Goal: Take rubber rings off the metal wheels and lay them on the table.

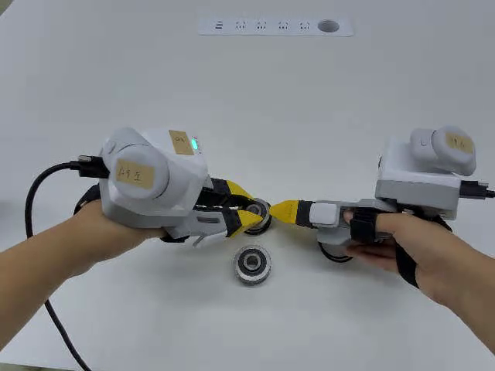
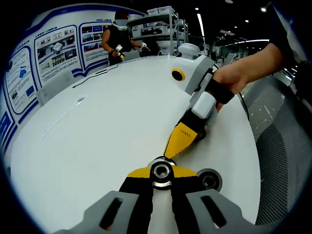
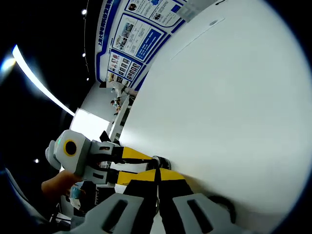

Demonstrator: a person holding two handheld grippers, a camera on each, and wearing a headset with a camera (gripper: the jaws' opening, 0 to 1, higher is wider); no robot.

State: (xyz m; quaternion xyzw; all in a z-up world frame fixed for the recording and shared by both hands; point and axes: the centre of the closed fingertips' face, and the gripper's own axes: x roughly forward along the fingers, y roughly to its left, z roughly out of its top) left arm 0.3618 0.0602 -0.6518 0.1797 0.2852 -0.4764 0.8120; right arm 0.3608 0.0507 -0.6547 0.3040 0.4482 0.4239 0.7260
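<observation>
Your right gripper (image 3: 157, 171) comes up from the bottom, yellow-tipped jaws pressed together, tips right at the rim of a metal wheel (image 3: 162, 162). From the left your left gripper (image 3: 148, 165) reaches in, a yellow jaw on either side of that wheel, your hand (image 3: 54, 186) behind its white body. The white table (image 3: 224, 97) tilts across the view. Low right, a dark round thing (image 3: 222, 202) peeks past your jaw, too hidden to name. Blue posters (image 3: 139, 27) line the far wall.

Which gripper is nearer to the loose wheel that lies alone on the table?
Left. The left gripper, holding another wheel, is just behind the loose wheel; the right gripper points in from farther to the right.
</observation>
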